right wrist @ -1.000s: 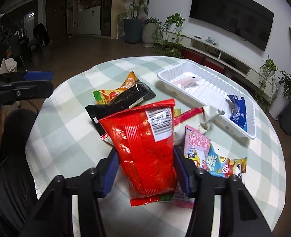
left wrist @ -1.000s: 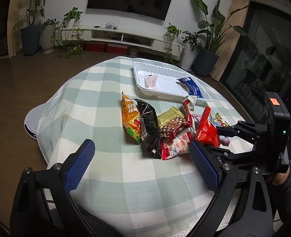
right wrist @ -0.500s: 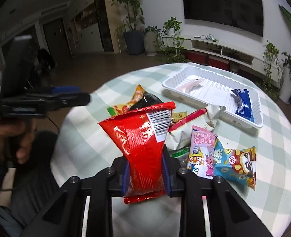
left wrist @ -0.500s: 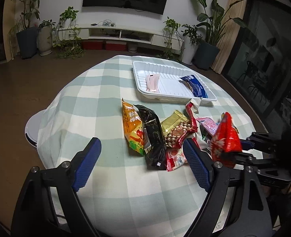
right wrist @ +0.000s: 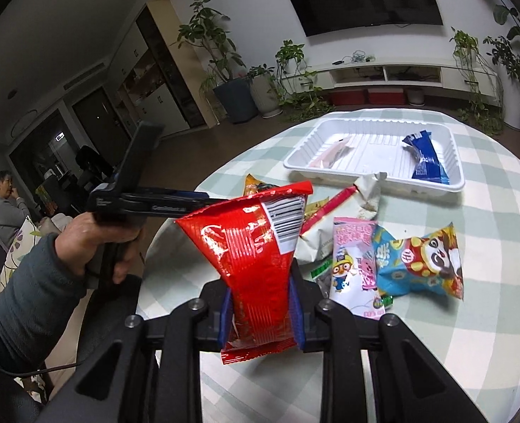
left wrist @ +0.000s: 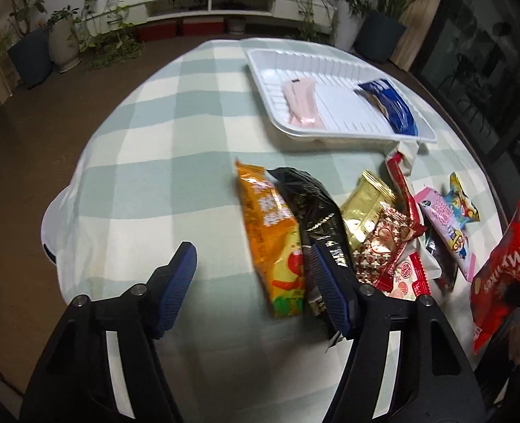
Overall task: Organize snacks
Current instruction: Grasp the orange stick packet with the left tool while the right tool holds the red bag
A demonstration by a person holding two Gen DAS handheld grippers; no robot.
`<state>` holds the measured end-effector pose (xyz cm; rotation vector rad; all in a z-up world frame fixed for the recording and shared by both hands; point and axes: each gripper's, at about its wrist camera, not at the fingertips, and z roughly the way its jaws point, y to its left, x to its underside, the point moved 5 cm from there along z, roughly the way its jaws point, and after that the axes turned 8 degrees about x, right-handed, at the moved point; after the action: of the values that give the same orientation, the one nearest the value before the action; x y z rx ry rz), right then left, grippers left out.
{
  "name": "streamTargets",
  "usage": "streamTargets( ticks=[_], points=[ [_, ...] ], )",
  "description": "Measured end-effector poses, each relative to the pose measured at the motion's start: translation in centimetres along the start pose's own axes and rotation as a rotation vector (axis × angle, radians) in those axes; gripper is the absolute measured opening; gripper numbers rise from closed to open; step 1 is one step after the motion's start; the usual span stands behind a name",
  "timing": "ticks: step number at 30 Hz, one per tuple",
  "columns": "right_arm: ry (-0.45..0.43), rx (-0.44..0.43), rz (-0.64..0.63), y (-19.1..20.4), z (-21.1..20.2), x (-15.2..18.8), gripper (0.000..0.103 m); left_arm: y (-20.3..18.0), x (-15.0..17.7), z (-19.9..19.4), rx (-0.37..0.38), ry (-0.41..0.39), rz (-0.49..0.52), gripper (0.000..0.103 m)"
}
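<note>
Lifted now, the light, crinkly red bag [right wrist: 256, 264] stayed clamped low in my right claw [right wrist: 260, 308]; my left claw [left wrist: 251, 287], narrowing but still apart and empty, neared the orange pack [left wrist: 274, 243].

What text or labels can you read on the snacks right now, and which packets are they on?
"Mylikes", partly creased: on the red packet held in the right gripper.
Barcode, digits too small to read: back of the same red packet.
Characters, too blurred to read: pink cartoon packet.
Characters, too blurred to read: light blue cartoon packet.
Lettering, too blurred to read: orange packet, black packet.
White print, unreadable: dark blue packet in the white tray.
</note>
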<state>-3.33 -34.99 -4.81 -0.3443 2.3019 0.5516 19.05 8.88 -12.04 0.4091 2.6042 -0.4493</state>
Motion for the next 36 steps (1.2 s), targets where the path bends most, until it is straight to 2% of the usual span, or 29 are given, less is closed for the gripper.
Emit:
streamTargets(
  ticks=[2,6,17,24,25,28,30,36],
  points=[
    [0.001,0.000,0.007,-0.3,0.1,0.1,0.028,-0.6,-0.2,1.0,0.009,0.023,0.017,0.064],
    [0.001,0.001,0.007,-0.5,0.2,0.1,0.028,-0.3,-1.4,2.3,-0.021,0.032,0.009,0.064],
    [-0.008,-0.003,0.014,-0.9,-0.1,0.3,0.028,1.1,-1.7,2.4,-0.105,0.035,-0.010,0.064],
    [-0.008,0.000,0.008,-0.6,-0.4,0.3,0.028,0.2,-1.8,4.4,-0.108,0.102,0.049,0.064],
    [-0.008,0.000,0.008,-0.6,-0.4,0.3,0.028,0.5,-2.0,4.8,-0.112,0.111,0.053,0.055],
    [-0.009,0.001,0.009,-0.7,-0.5,0.2,0.028,0.7,-1.9,5.2,-0.131,0.117,0.083,0.036],
    [-0.010,0.000,0.013,-0.7,-0.5,0.1,0.028,0.6,-1.7,5.0,-0.134,0.112,0.091,0.028],
    [-0.007,-0.002,0.026,-0.7,-0.2,0.2,0.028,0.7,-1.4,4.8,-0.126,0.095,0.097,0.019]
  ],
)
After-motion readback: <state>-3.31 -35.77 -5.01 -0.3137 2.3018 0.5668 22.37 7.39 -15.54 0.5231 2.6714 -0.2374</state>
